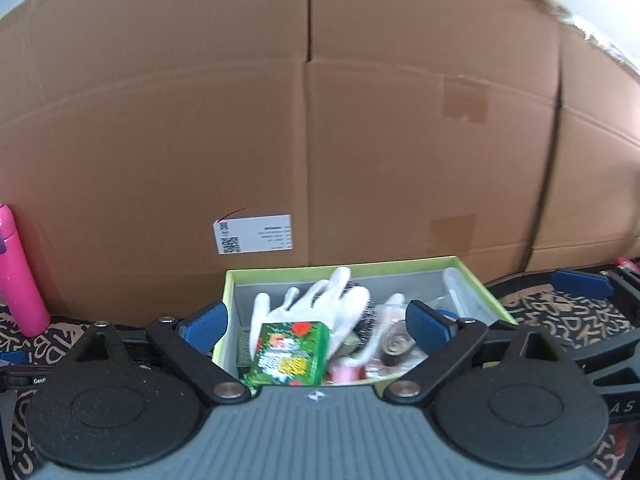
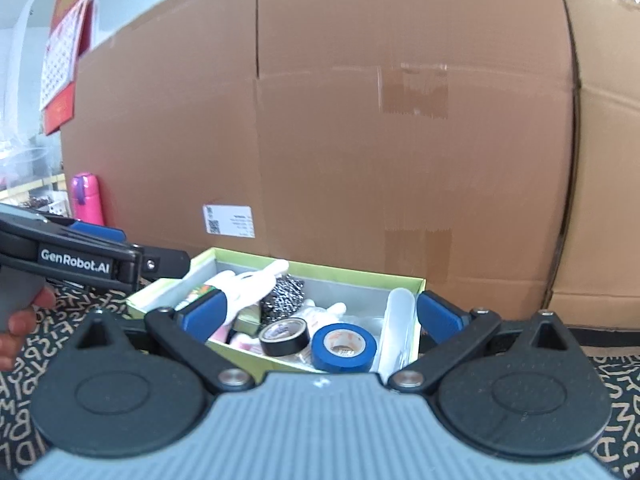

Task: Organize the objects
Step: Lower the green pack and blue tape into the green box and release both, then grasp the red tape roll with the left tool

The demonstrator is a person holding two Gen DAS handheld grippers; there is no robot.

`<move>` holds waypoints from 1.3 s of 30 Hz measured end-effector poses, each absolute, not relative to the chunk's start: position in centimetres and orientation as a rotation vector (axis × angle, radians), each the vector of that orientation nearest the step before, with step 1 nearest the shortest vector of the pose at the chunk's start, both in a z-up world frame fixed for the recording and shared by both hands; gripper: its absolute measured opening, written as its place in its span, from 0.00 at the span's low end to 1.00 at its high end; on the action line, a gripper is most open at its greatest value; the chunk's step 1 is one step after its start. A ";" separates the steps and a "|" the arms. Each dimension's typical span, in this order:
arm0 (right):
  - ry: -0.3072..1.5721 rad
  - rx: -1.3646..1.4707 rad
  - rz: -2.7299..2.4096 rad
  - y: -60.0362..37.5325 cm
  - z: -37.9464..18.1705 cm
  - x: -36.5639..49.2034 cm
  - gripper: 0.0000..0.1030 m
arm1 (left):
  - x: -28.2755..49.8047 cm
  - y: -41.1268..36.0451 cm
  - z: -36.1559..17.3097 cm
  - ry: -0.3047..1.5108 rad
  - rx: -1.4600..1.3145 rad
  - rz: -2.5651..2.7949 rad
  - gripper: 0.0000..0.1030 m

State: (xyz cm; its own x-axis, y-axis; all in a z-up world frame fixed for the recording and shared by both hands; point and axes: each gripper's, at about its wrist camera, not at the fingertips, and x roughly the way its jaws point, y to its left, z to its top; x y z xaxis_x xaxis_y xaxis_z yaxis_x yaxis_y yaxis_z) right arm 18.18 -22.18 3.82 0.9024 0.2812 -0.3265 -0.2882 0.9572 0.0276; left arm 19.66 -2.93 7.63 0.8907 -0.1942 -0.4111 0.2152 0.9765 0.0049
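Note:
A lime-green open box [image 1: 344, 266] [image 2: 320, 270] sits on the patterned cloth, filled with items. Inside lie a white glove [image 1: 316, 304] [image 2: 244, 284], a green printed carton [image 1: 290, 354], a dark scouring ball [image 2: 284, 294], a black tape roll [image 2: 285, 336], a blue tape roll [image 2: 344, 349] and a clear plastic case [image 2: 396, 328]. My left gripper [image 1: 318, 324] stands open at the box's near side, nothing pressed between its blue pads. My right gripper [image 2: 320, 314] is open too, straddling the box's near corner. The left gripper's body [image 2: 76, 260] shows at the left of the right wrist view.
Large cardboard boxes [image 1: 312, 120] [image 2: 360, 140] form a wall right behind the green box. A pink bottle [image 1: 18, 276] [image 2: 86, 200] stands at the left. A person's hand [image 2: 18, 320] holds the left gripper. The black cloth [image 2: 616, 380] with tan lettering covers the table.

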 end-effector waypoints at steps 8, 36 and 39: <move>0.318 -0.039 0.291 -22.7 3.6 13.1 1.00 | 14.4 -3.1 6.9 0.392 0.035 -0.238 0.96; 0.637 -0.059 0.396 -22.4 -6.6 14.4 0.45 | 11.5 -1.1 -0.3 0.576 -0.094 -0.315 0.82; 0.634 -0.104 0.503 -19.9 -6.5 12.2 0.45 | 11.3 -1.1 -1.0 0.614 -0.110 -0.380 0.69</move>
